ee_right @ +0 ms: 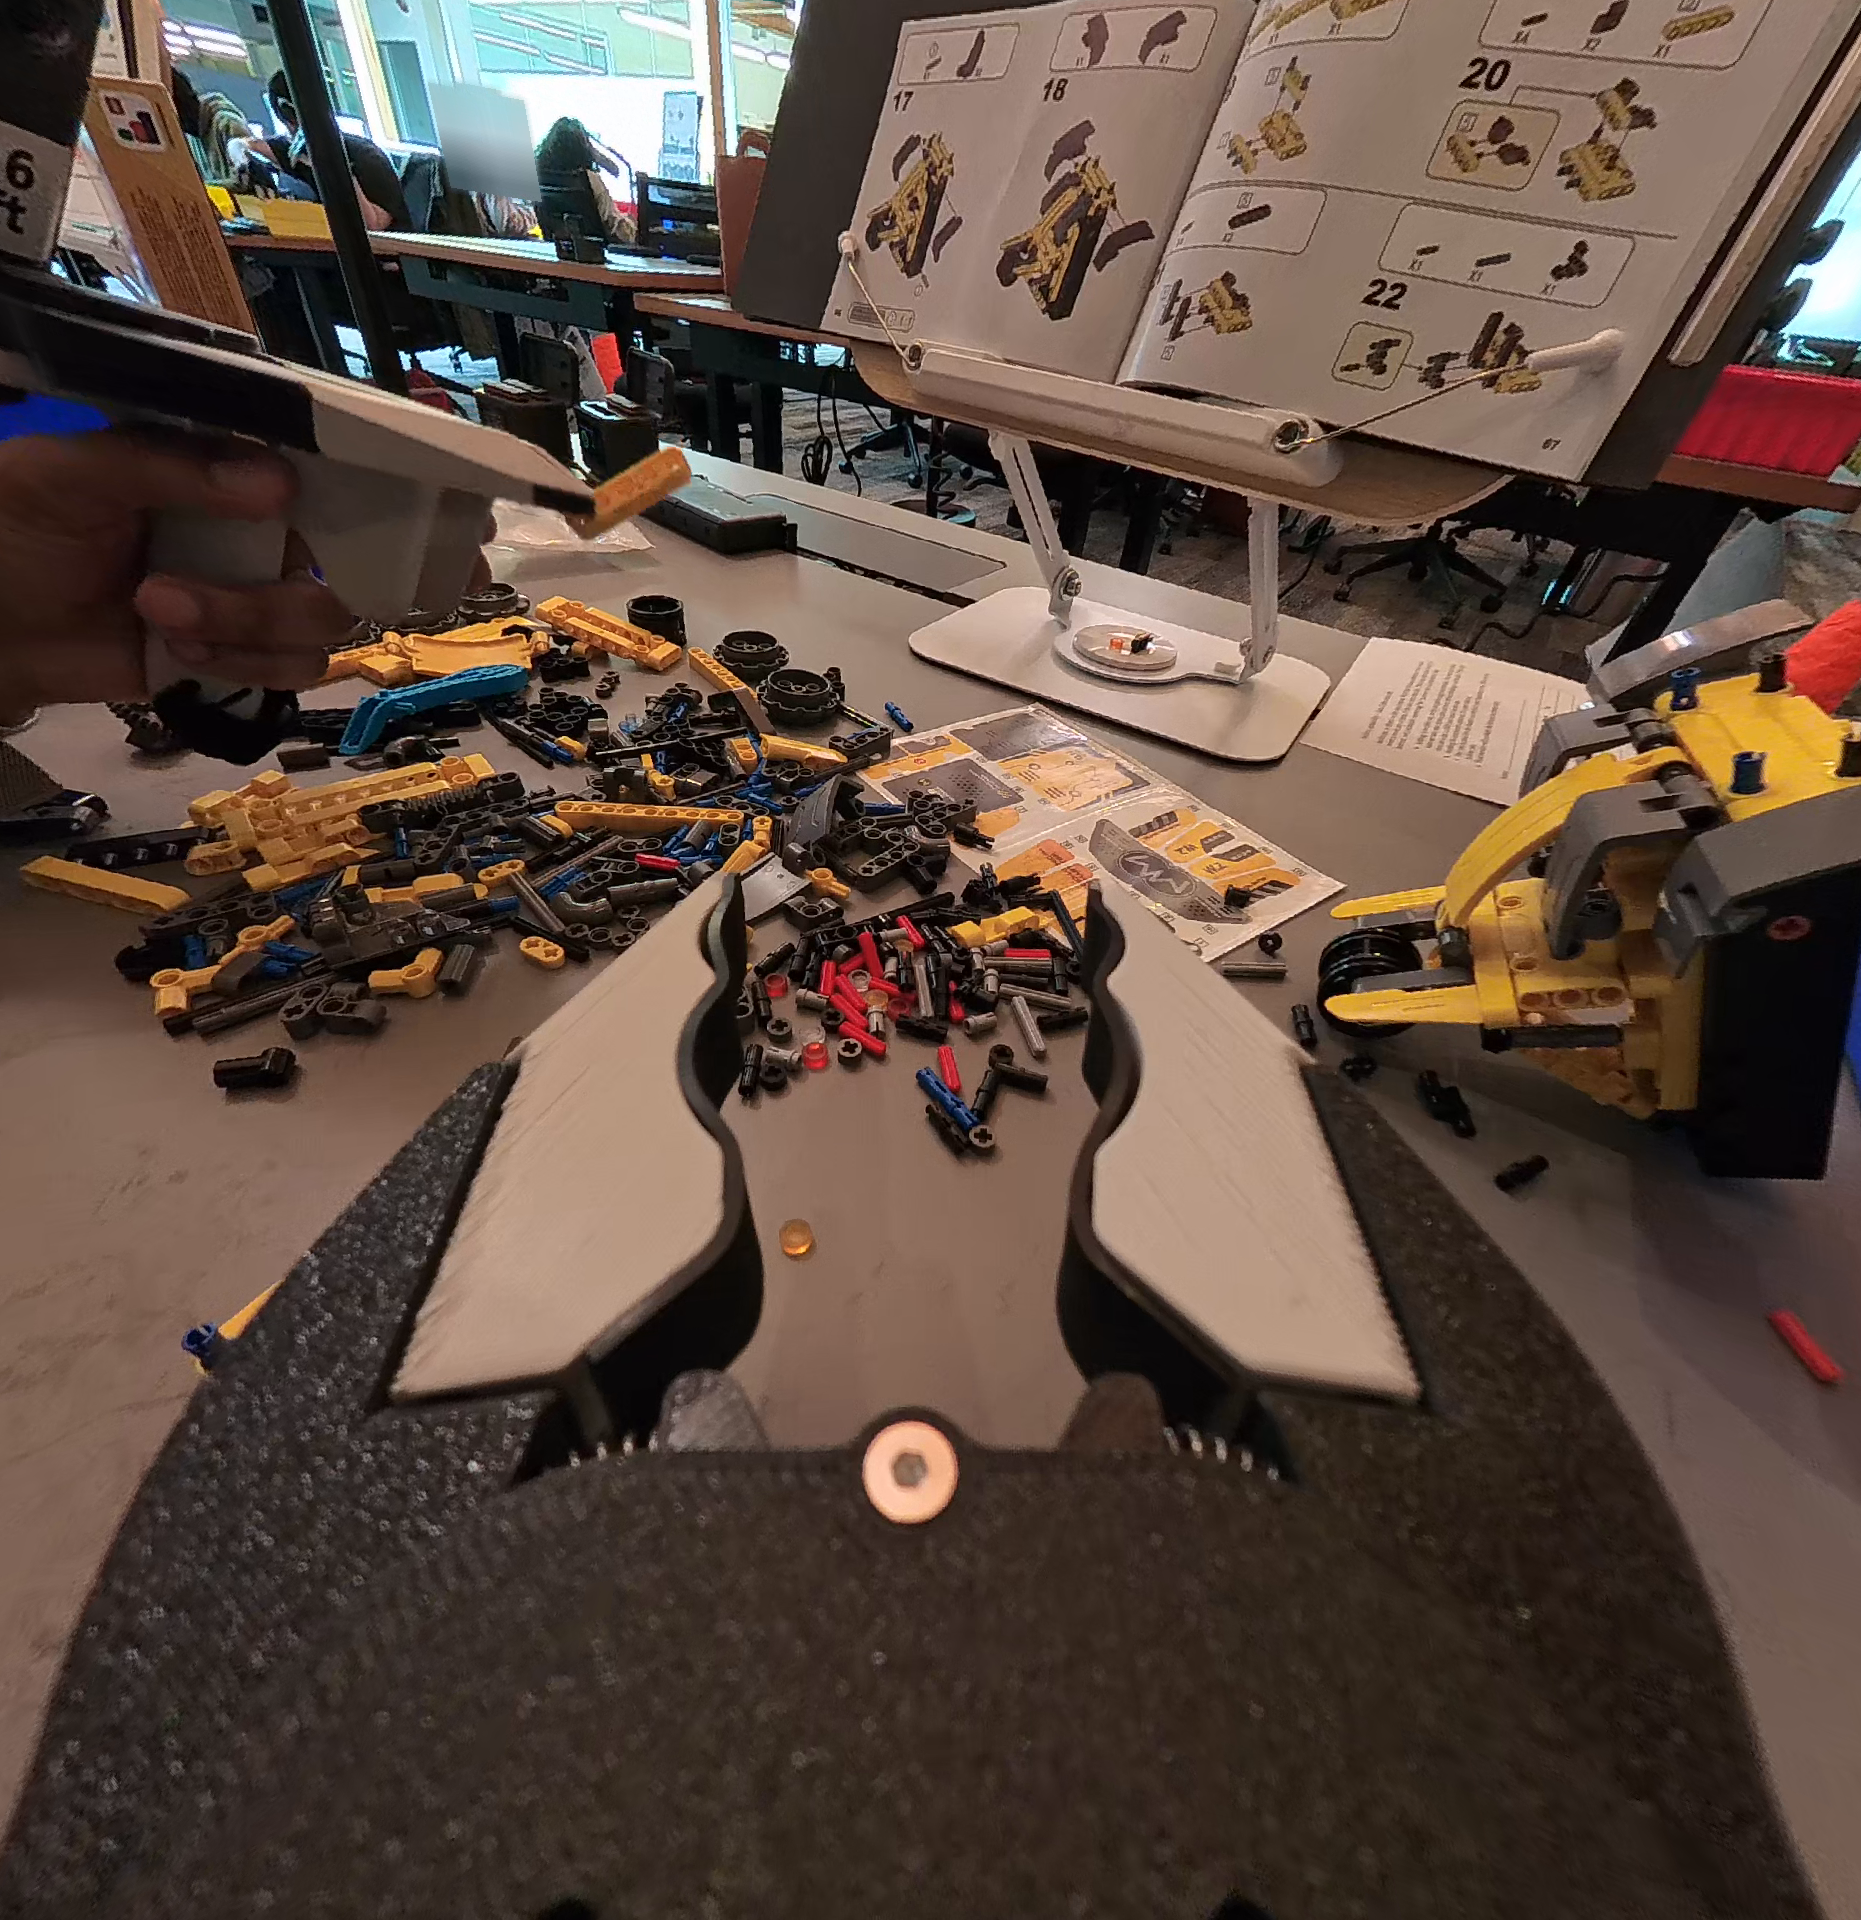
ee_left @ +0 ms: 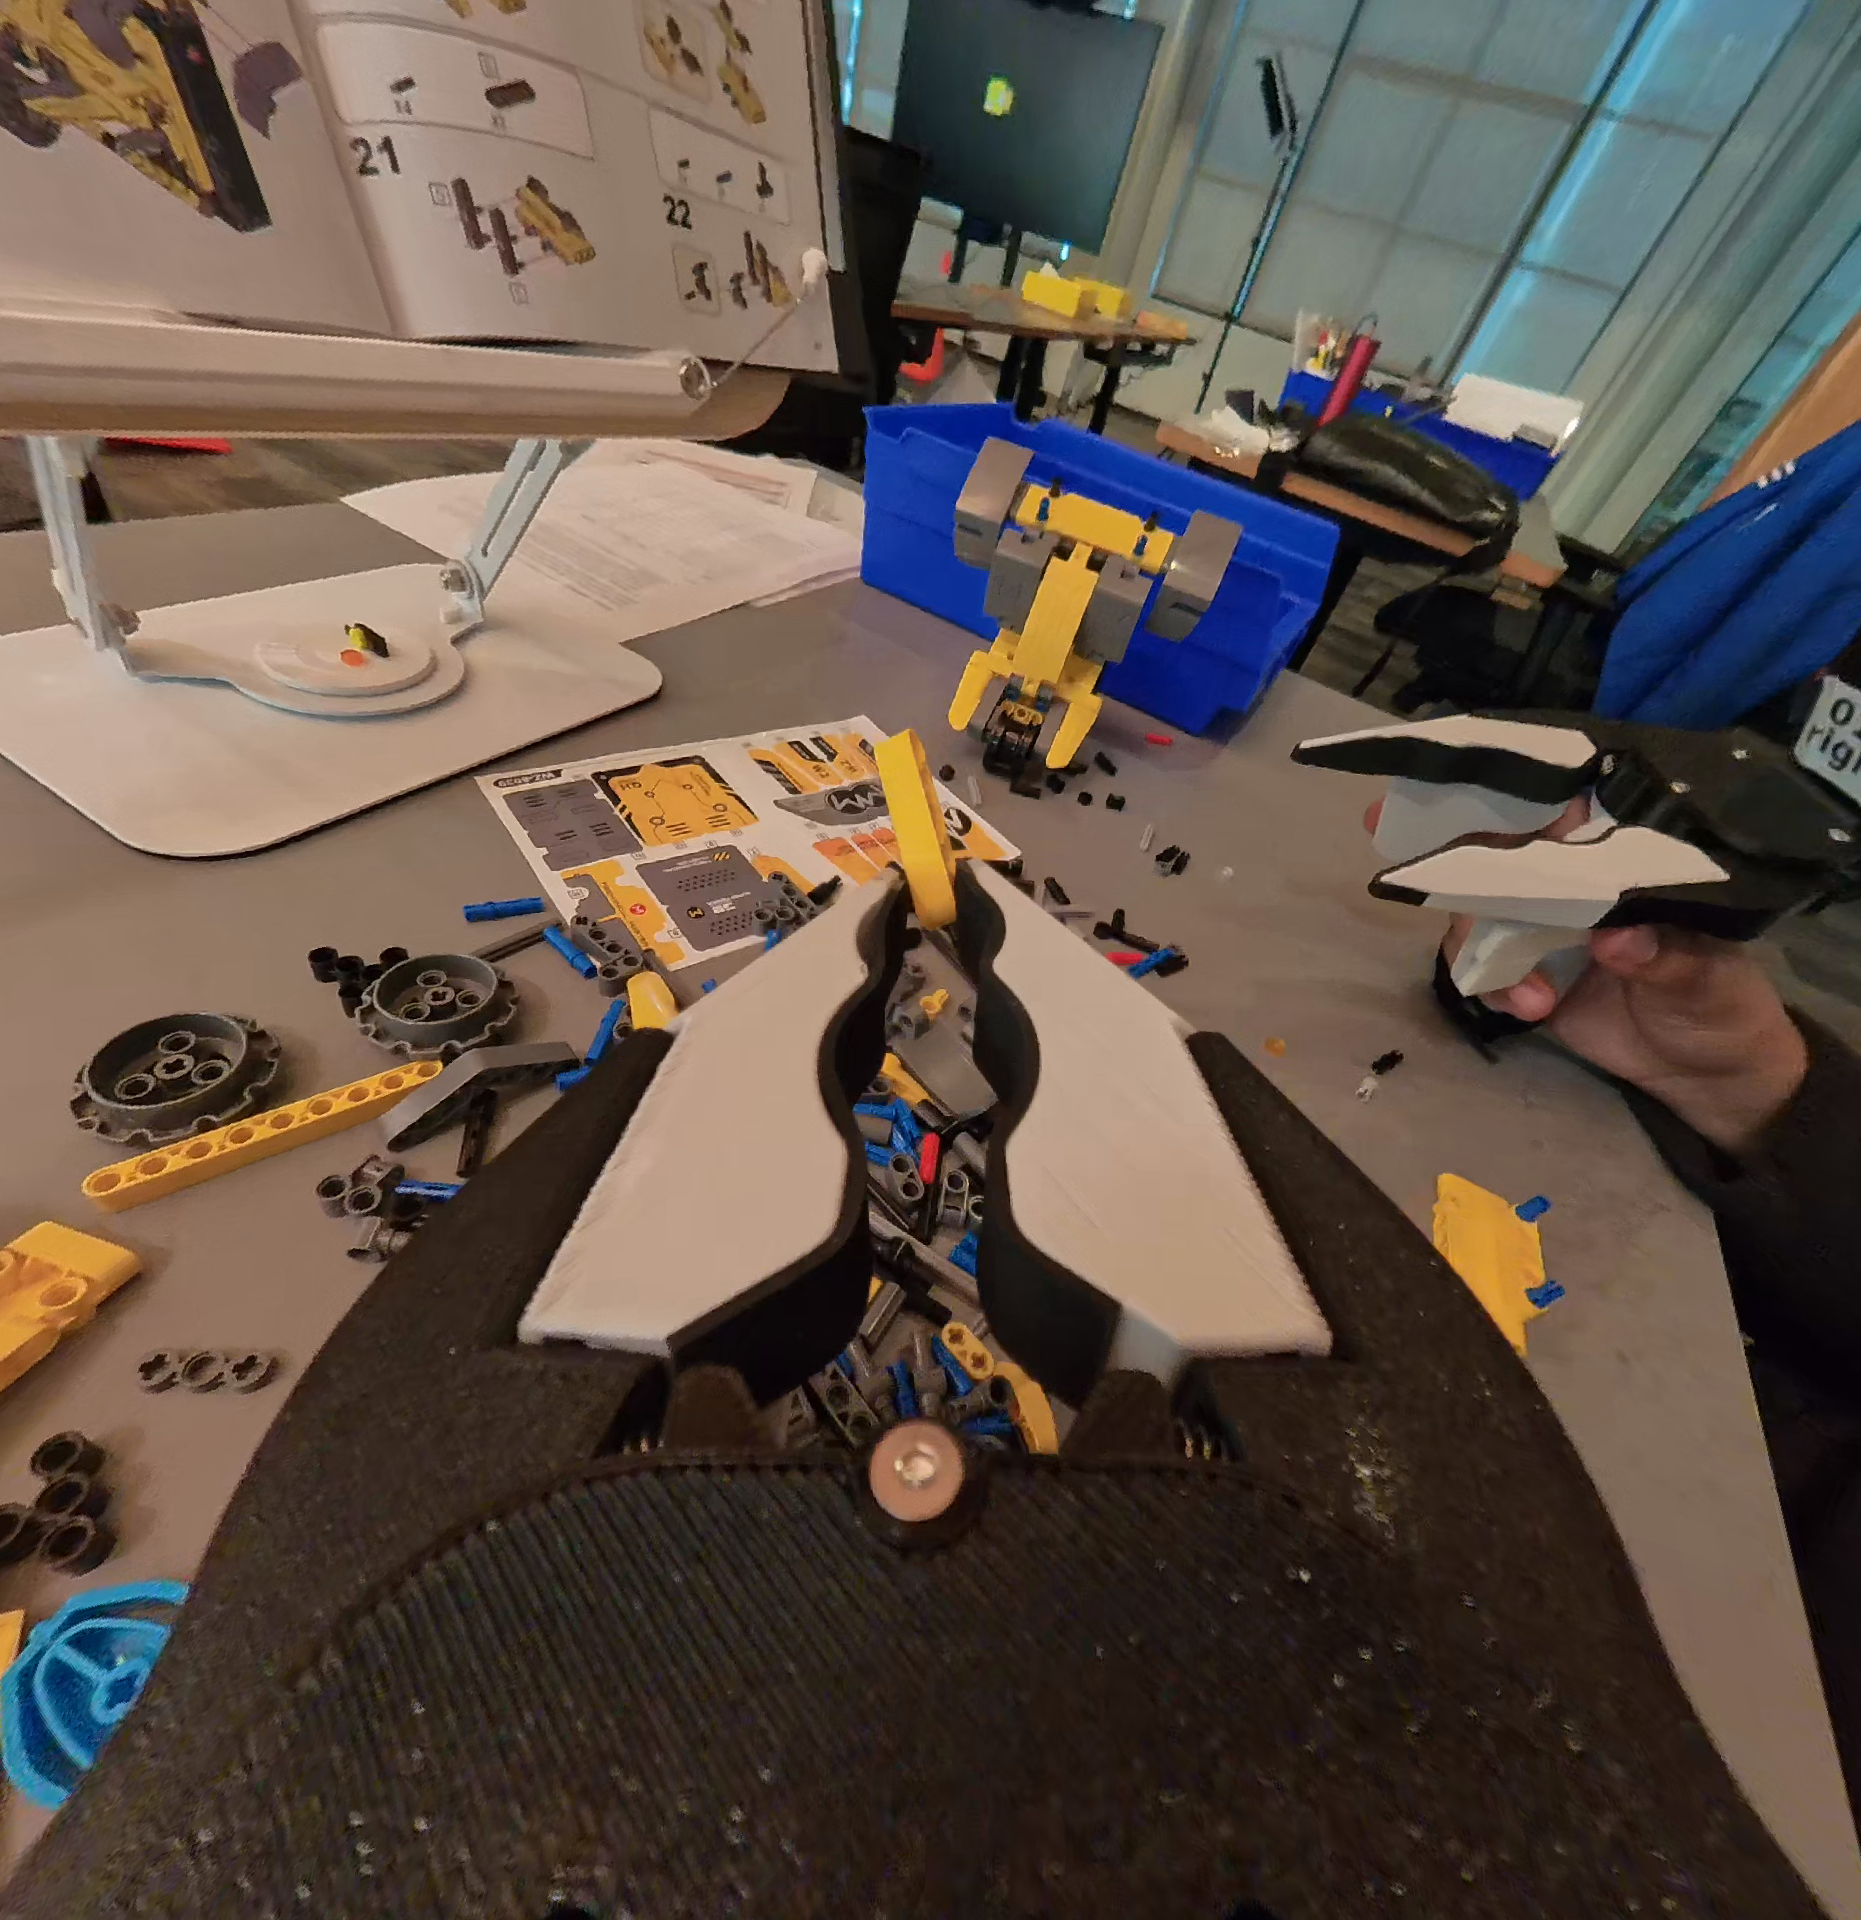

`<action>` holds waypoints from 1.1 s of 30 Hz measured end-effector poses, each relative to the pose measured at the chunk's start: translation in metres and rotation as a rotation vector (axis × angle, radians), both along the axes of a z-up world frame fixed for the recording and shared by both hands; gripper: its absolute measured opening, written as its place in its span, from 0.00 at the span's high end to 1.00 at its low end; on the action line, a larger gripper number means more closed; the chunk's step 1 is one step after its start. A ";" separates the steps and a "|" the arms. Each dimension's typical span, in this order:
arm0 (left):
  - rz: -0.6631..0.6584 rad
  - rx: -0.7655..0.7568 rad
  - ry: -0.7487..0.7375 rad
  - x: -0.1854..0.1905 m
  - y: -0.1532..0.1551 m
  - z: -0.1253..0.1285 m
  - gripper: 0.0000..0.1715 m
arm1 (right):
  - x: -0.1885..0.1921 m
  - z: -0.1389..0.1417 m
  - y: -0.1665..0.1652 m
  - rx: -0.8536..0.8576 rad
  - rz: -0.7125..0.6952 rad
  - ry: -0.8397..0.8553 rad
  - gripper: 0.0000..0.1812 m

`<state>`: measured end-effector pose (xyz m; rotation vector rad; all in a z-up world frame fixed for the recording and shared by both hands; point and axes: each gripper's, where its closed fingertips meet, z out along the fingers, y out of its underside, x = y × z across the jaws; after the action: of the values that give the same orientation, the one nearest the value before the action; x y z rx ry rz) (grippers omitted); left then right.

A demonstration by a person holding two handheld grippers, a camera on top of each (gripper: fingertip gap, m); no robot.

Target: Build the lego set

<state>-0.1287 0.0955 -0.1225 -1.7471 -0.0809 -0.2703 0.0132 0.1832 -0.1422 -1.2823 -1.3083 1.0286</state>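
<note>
My left gripper point(ee_left: 928, 899) is shut on a short yellow beam point(ee_left: 913, 821) and holds it upright above the pile of loose parts point(ee_left: 905, 1164). The same beam point(ee_right: 635, 488) shows at the left gripper's tip in the right wrist view. My right gripper point(ee_right: 910, 904) is open and empty, hovering over small red, black and grey pins point(ee_right: 905, 997); it also shows in the left wrist view point(ee_left: 1352, 821). The part-built yellow and grey model point(ee_left: 1061, 613) leans on a blue bin; it appears in the right wrist view point(ee_right: 1612, 894).
An instruction booklet point(ee_right: 1269, 208) sits open on a white stand point(ee_right: 1123, 665). A sticker sheet point(ee_left: 697, 831) lies flat. The blue bin point(ee_left: 1248, 582) is at the back. Dark wheels point(ee_left: 178, 1070) and a long yellow beam point(ee_left: 261, 1132) lie at the left. Papers point(ee_right: 1445, 717) lie beside the stand. Some 20 cm of space lies between my two pairs of fingers.
</note>
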 end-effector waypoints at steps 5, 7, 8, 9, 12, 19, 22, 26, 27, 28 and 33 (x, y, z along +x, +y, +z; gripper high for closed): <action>-0.025 -0.001 -0.001 0.007 0.001 -0.001 0.97 | 0.000 0.000 0.000 0.001 0.000 -0.001 0.64; -0.024 0.004 -0.002 0.006 0.001 0.000 0.97 | 0.000 0.000 0.000 0.001 0.000 -0.001 0.64; -0.024 0.008 -0.005 0.006 0.001 0.001 0.97 | 0.000 0.000 0.000 0.001 0.000 -0.001 0.64; -0.025 0.014 -0.011 0.006 0.000 0.002 0.97 | 0.000 0.000 0.000 0.001 0.000 -0.001 0.64; -0.039 0.033 -0.040 0.007 -0.001 0.006 0.97 | 0.000 0.000 0.000 0.002 0.000 -0.001 0.64; -0.108 0.111 -0.089 0.017 -0.005 0.020 0.97 | 0.000 0.000 0.000 0.002 0.000 -0.001 0.64; -0.132 0.133 -0.095 0.021 -0.007 0.024 0.97 | 0.000 0.000 0.000 0.003 0.000 -0.001 0.64; -0.147 0.133 -0.090 0.025 -0.007 0.024 0.97 | 0.000 0.000 0.000 0.002 0.000 -0.001 0.64; -0.149 0.131 -0.087 0.025 -0.007 0.023 0.97 | 0.000 0.000 0.000 0.003 0.000 -0.001 0.64; -0.149 0.128 -0.083 0.026 -0.006 0.023 0.97 | 0.000 0.000 0.000 0.003 0.000 -0.001 0.64; -0.138 0.109 -0.059 0.027 -0.004 0.018 0.97 | 0.000 0.000 0.000 0.002 0.000 -0.001 0.64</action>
<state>-0.1021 0.0917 -0.1040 -1.6392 0.0119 -0.4203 0.0131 0.1828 -0.1425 -1.2813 -1.3095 1.0265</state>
